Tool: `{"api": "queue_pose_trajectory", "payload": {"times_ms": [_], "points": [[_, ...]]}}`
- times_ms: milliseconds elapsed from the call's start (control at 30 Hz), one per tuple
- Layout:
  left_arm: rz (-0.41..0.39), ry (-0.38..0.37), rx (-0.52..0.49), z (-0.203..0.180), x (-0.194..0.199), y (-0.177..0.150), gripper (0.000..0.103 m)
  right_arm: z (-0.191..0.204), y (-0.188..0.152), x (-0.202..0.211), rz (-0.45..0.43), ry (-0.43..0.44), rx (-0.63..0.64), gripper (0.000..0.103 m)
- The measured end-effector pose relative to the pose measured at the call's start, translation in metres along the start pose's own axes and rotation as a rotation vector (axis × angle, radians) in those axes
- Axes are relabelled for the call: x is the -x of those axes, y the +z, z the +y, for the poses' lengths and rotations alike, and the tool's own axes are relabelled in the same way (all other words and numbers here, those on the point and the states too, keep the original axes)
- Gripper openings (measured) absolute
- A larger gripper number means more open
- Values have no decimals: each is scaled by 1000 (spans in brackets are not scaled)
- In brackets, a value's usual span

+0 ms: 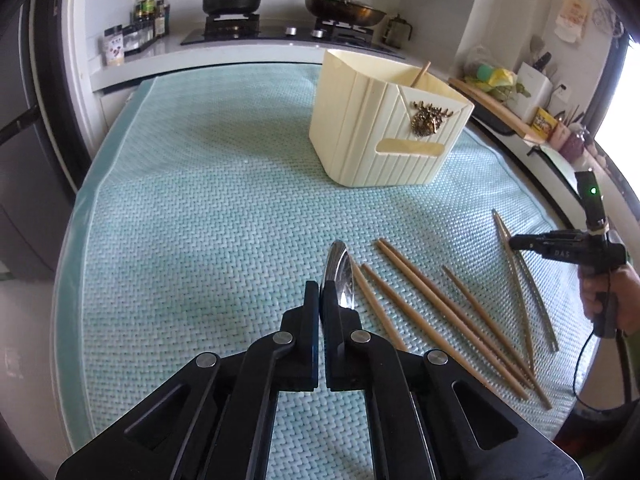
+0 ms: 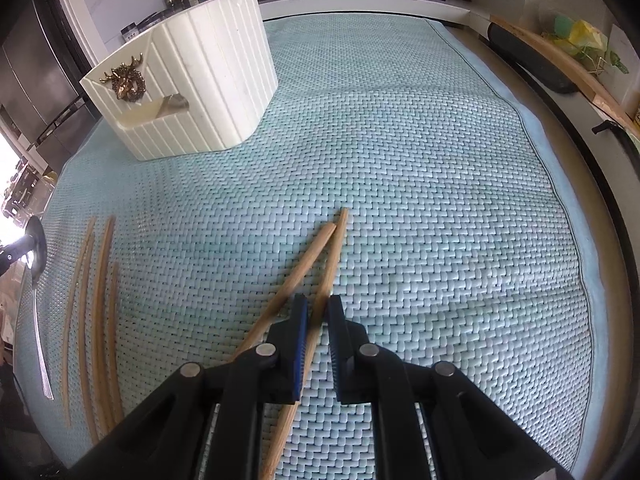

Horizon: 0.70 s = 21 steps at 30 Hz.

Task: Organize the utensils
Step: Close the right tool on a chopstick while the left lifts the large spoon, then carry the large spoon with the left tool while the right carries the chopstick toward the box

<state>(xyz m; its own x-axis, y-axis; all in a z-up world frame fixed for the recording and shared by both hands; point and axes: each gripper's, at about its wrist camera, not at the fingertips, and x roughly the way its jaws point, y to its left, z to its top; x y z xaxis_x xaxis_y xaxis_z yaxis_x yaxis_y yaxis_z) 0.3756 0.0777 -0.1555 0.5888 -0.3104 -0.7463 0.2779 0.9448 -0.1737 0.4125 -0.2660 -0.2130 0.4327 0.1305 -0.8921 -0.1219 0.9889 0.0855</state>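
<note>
Midway through sorting utensils on a tabletop (image 1: pixel 160 208) covered by a pale green woven mat with a herringbone weave. At left, the left gripper (image 1: pixel 320 300) has its jaws closed tight on a polished metal spoon (image 1: pixel 339 276), gripped edge-on near the bowl and apparently lifted clear of the mat. Behind, toward the stove, stands the cream ribbed plastic holder (image 1: pixel 384 140), rounded at its corners, with a slot low in its front and a brass stag emblem; one wooden stick (image 1: pixel 421 74) already leans inside, the only utensil visibly stowed. Right of the spoon, several slender tapered wooden chopsticks (image 1: pixel 440 320) lie loose and fanned on the mat, not yet collected. At far right, the right gripper (image 2: pixel 318 308) has its jaws drawn narrow around one chopstick of a crossed wooden pair (image 2: pixel 316 248) resting on the mat; whether the pads press it cannot be told. Most of the work appears to remain.
</note>
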Motion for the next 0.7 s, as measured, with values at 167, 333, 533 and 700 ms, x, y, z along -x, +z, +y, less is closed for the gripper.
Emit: {"api": "queue_pose_trajectory", "payload": {"times_ms": [167,333,533,700], "points": [[-39,27,-11,-2,14,6,0,4,22,-11,19,-17,31,11],[-93,42,-1,-6,33,9,0,-3,36,-6,-24,6,18,7],[-131,59,2,-7,48,11,0,-13,38,5,-33,4,13,7],[-136,68,2,-9,50,10,0,-15,40,-16,39,-14,29,8]]}}
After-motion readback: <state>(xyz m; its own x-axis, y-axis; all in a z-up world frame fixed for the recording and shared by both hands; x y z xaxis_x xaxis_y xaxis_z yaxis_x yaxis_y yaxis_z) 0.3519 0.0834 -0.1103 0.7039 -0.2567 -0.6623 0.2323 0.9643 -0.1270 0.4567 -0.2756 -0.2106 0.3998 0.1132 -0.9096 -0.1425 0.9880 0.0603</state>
